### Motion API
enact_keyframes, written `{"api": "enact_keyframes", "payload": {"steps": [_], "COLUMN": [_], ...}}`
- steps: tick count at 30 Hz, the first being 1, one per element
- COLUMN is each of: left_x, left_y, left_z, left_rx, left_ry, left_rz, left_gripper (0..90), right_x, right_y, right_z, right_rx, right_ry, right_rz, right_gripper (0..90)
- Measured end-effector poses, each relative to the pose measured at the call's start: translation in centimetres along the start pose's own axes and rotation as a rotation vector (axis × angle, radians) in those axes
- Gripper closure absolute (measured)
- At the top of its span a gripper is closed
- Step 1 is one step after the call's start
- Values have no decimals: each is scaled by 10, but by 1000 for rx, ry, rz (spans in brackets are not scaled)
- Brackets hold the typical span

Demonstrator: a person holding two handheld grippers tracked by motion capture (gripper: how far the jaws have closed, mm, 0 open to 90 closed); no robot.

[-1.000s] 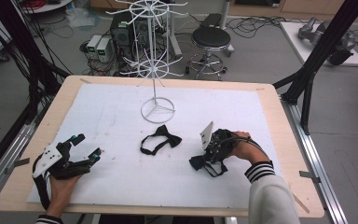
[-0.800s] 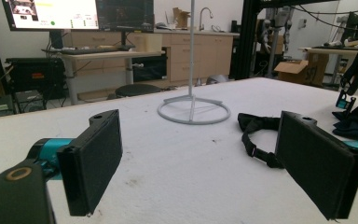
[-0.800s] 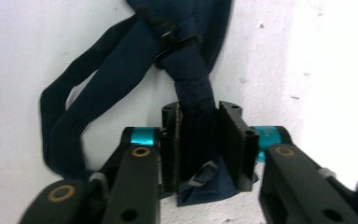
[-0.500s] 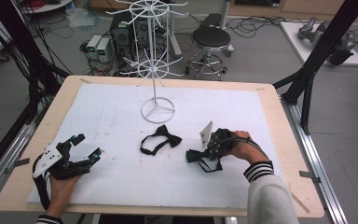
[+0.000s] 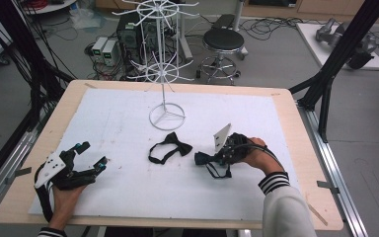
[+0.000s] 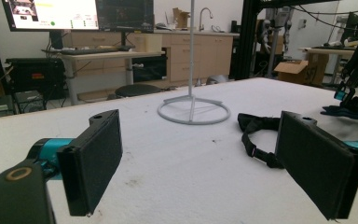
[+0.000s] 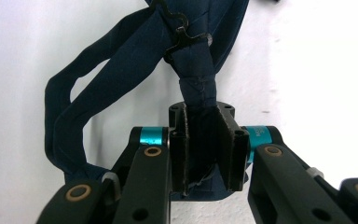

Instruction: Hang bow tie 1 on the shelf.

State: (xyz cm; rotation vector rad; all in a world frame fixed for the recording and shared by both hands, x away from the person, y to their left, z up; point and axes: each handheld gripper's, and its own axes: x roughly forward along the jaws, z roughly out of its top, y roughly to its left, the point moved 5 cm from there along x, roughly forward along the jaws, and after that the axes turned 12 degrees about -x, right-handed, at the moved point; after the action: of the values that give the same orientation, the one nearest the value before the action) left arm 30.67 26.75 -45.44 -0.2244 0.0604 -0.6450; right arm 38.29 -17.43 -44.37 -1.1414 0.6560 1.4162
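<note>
Navy fabric fills my right gripper: its jaws have just been closing and now pinch one wing of the navy bow tie, whose strap loops out across the white table cover. From above, that tie lies on the table just left of my right hand, towards the near right of the cover. My left gripper rests at the near left edge with its jaws spread wide and nothing between them. A black bow tie lies flat between my two grippers, just in front of the ring base of the white wire display stand. In the left gripper view the black bow tie sits beside my right-hand pad.
</note>
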Motion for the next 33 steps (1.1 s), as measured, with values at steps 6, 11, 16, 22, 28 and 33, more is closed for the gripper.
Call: {"api": "enact_keyframes", "payload": {"steps": [6,11,16,22,28,33], "left_x": [0,0,0,0,0,0], "left_y": [0,0,0,0,0,0], "left_z": [0,0,0,0,0,0], "left_rx": [0,0,0,-4,-4,-6], "left_ry": [0,0,-1,-4,-3,0], "left_rz": [0,0,-1,-2,-2,-3], "left_gripper": [152,152,152,152,152,152], "right_x": [-11,-19,-26,-35,-47,-55], "right_y": [-4,-8,-15,-25,-37,-47], "right_z": [6,11,13,14,15,13], "right_rx": [52,124,208,274,385,448], "right_ry": [-88,-164,-233,-307,-392,-419], "right_rz": [-46,-86,-140,-225,-332,-413], "right_gripper": [767,760,758,754,749,744]}}
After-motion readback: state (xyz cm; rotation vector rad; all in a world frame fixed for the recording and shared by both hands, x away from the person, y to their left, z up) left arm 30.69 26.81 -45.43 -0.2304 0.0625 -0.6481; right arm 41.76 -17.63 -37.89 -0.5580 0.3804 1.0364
